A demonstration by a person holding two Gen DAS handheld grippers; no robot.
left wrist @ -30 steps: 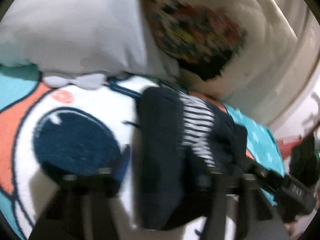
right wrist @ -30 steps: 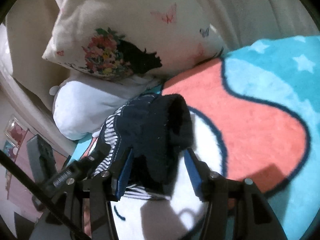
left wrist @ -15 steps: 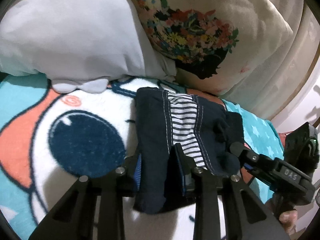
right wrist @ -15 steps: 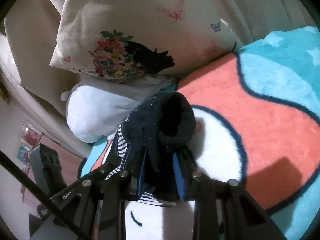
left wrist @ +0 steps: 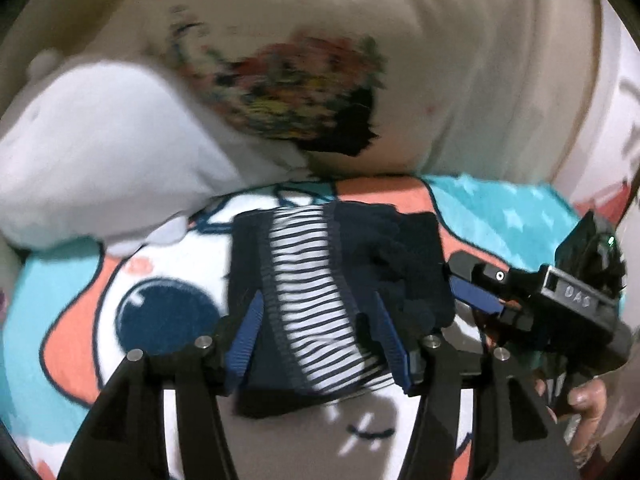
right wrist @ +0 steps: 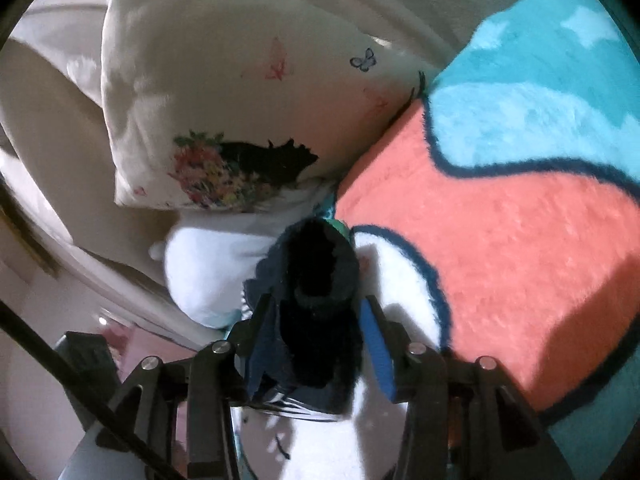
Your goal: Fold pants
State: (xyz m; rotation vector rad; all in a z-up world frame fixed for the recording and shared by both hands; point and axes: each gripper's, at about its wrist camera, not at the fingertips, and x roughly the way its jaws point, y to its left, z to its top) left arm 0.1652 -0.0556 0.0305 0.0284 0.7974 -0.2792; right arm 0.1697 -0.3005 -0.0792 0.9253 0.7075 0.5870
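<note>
The dark navy pants (left wrist: 400, 264), folded into a small bundle with a black-and-white striped waistband (left wrist: 308, 292) showing, lie on a cartoon blanket (left wrist: 160, 312). My left gripper (left wrist: 318, 340) hovers over the bundle's near end. Its jaws are opening, and the blue pads stand apart either side of the striped band. My right gripper (left wrist: 472, 296) comes in at the bundle's right edge. In the right wrist view the pants (right wrist: 316, 280) sit between my right gripper (right wrist: 318, 340), whose jaws are opening. The right pad (right wrist: 376, 344) stands clear of the cloth.
A floral cream pillow (left wrist: 304, 92) and a white pillow (left wrist: 100, 148) lean just behind the pants. The teal, coral and white blanket (right wrist: 500, 240) stretches away to the right. A person's hand (left wrist: 588, 396) grips the right tool's handle.
Half a second ago both grippers were shut on folds of the pants; both have let go and widened. The left gripper has drawn back and up, and the bundle lies flatter.
</note>
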